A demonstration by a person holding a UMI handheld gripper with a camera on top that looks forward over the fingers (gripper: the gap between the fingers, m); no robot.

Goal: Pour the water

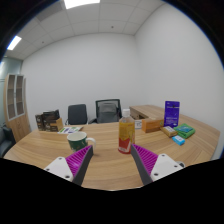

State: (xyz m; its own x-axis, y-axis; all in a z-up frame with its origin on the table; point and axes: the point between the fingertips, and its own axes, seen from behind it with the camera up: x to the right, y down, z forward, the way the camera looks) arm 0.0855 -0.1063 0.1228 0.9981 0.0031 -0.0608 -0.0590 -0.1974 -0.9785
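Observation:
A clear bottle (126, 134) with an orange-red label and yellowish drink stands upright on the wooden table (110, 168), just ahead of my fingers and a little right of their midline. A white mug (79, 141) with a green band stands to its left, beyond the left finger (80, 160). My gripper (113, 163) is open, its purple pads spread wide with only bare table between them. Nothing is held.
A blue box (172, 113) stands upright at the right, with green and teal packets (182, 132) in front of it and a cardboard box (150, 123) beside it. Dark boxes (47, 121) sit at the left. Two office chairs (107, 109) stand behind the table, and a shelf (14, 105) on the left wall.

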